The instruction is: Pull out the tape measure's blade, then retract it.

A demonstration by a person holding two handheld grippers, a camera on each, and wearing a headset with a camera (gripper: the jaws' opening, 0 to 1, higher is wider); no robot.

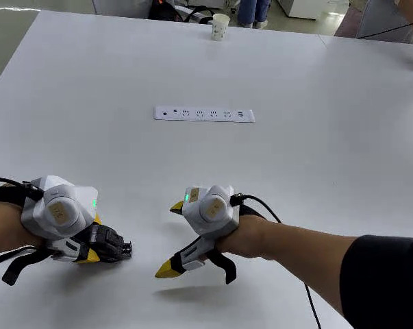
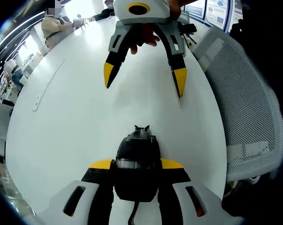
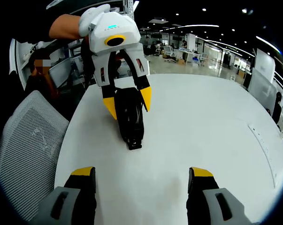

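The tape measure [image 2: 137, 164], a small black case, sits low in the head view at about 7 o'clock, just over the white table [image 1: 295, 157]; we cannot tell if its underside touches the top. The left gripper [image 3: 128, 103] has its yellow-tipped jaws closed tight on both flanks of the case, and the mouth of the case points to 3 o'clock, toward the other tool. At that mouth we see the small end hook [image 2: 141, 127]. The blade seems to be fully inside, so we judge that the pulling is not yet begun. The right gripper [image 1: 172, 238] is near, at 3 o'clock of the case, with its jaws spread wide and nothing between them. We expect the case to be hard, rather light and a little slippery on its smooth sides, so a grip across the flanks suits it. The blade is probably thin springy metal, easy to kink, and it will want to snap back. We would take it at the hook, pinching it flat, and let it return slowly. Farther away, at 12 o'clock, lies a white power strip [image 1: 204, 114], and beyond it a paper cup [image 1: 220, 27] stands close to the far edge.
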